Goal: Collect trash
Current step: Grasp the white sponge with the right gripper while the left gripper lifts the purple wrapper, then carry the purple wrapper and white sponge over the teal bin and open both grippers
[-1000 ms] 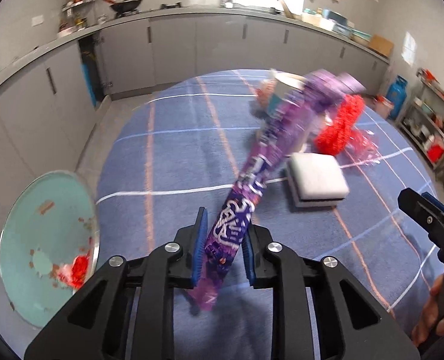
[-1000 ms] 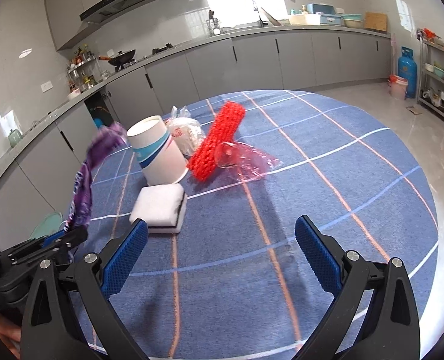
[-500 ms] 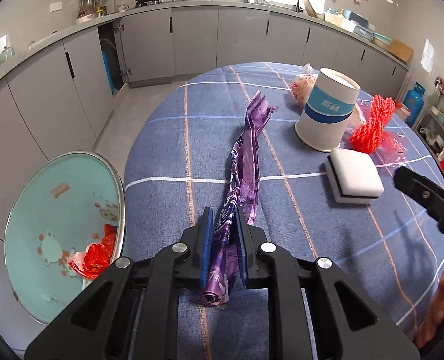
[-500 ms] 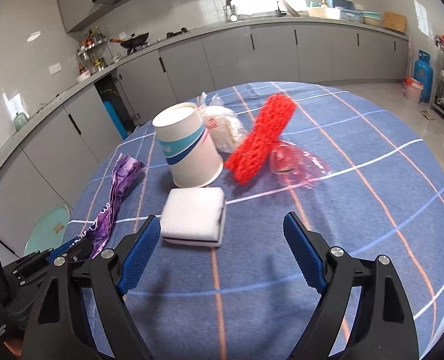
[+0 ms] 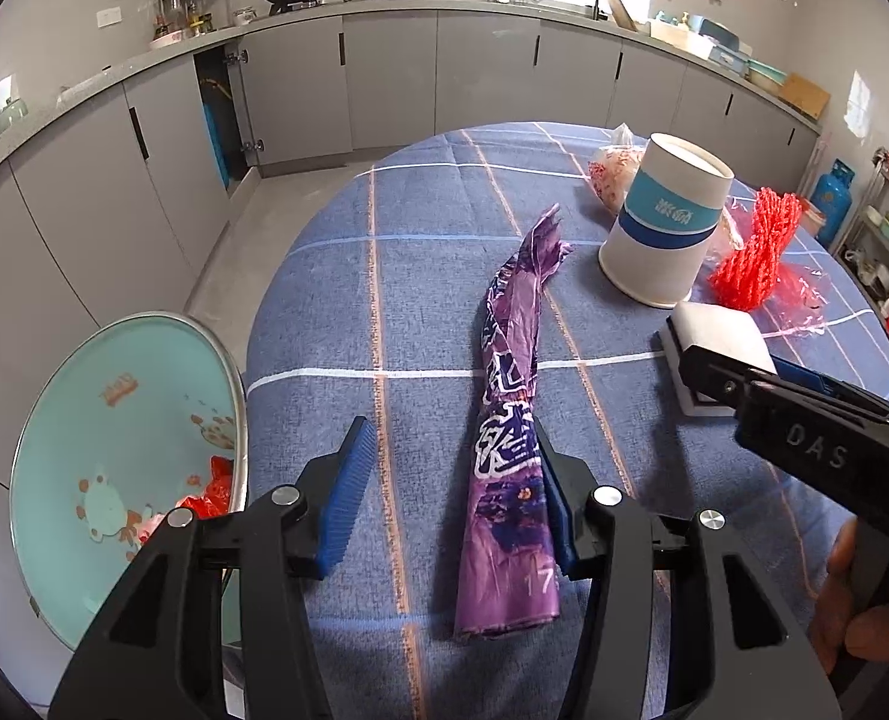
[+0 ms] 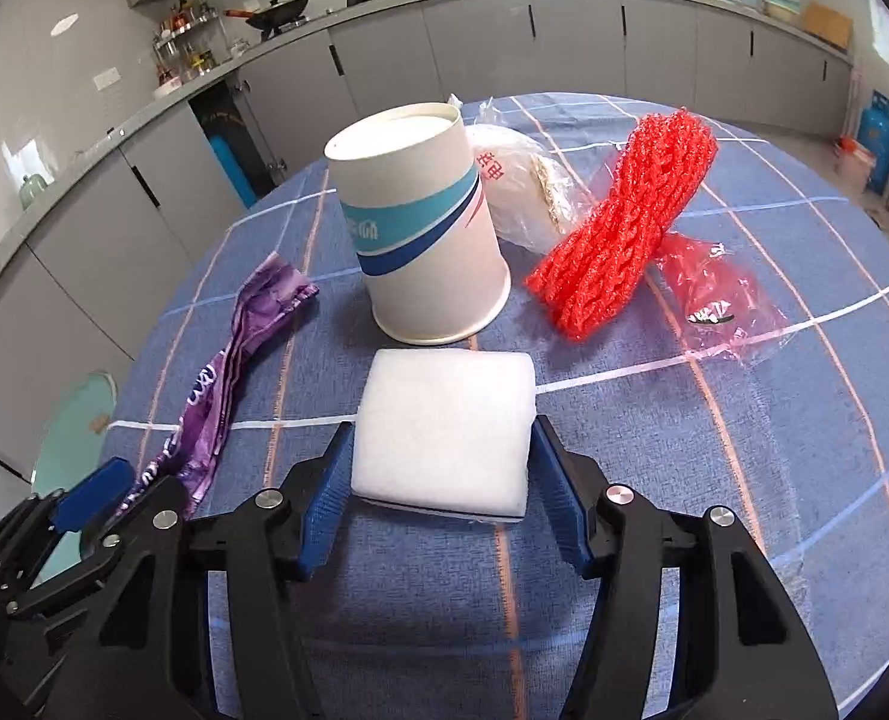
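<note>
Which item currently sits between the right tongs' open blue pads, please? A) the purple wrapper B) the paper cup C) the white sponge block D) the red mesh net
C: in the right wrist view the white sponge block lies between the pads of the right tongs, which flank its sides, while the paper cup stands beyond it.

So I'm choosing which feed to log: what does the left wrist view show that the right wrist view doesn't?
Left wrist only: red scraps in the teal bin, and the purple wrapper's whole length, lying between the open left gripper. Right wrist only: the open right gripper straddling the white sponge, and the clear bag behind the cup. Both: paper cup, red mesh.
</note>
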A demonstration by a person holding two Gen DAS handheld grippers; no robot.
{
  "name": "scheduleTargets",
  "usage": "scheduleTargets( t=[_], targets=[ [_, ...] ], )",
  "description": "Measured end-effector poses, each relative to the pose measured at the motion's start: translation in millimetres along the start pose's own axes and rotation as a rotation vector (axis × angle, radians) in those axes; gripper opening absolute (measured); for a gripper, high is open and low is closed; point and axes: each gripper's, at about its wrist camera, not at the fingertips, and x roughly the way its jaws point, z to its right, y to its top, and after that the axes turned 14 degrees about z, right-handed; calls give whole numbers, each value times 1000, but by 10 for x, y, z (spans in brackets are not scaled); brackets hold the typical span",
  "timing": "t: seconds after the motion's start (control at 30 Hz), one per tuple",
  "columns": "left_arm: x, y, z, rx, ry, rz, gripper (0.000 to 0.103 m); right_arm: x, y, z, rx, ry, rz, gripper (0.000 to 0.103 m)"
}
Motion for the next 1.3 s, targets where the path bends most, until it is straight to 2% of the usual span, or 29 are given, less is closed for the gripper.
scheduleTargets(
  t=[0.13,0.2,0.23,0.27,0.33,0.4,0.47,0.53,0.9,1.3],
  targets=[
    [41,12,36,16,17,6,48,-92,-22,50,18,17,10,54],
    [42,15,48,23,30,13,40,-158,-47,102,34,26,22,54],
    [50,19,54,26,32,16,29,-196,-56,138,48,33,30,54],
    [58,20,56,22,24,15,25,-224,-70,168,57,32,35,54],
    [64,24,63,21,29,24,24,-246,-96,201,72,36,30,54],
    [55,19,45,13,28,35,20,-242,-129,229,88,41,17,54],
    [36,24,-16,-31,-7,37,12,-269,-138,278,109,49,22,54],
    [-9,21,-71,-77,-49,36,11,-294,-152,313,115,53,24,54],
    [-348,-77,-36,-59,-53,92,10,-462,-147,297,94,10,69,54],
    [-701,-106,-166,-68,-41,138,10,-825,-286,128,68,35,109,54]
  ],
)
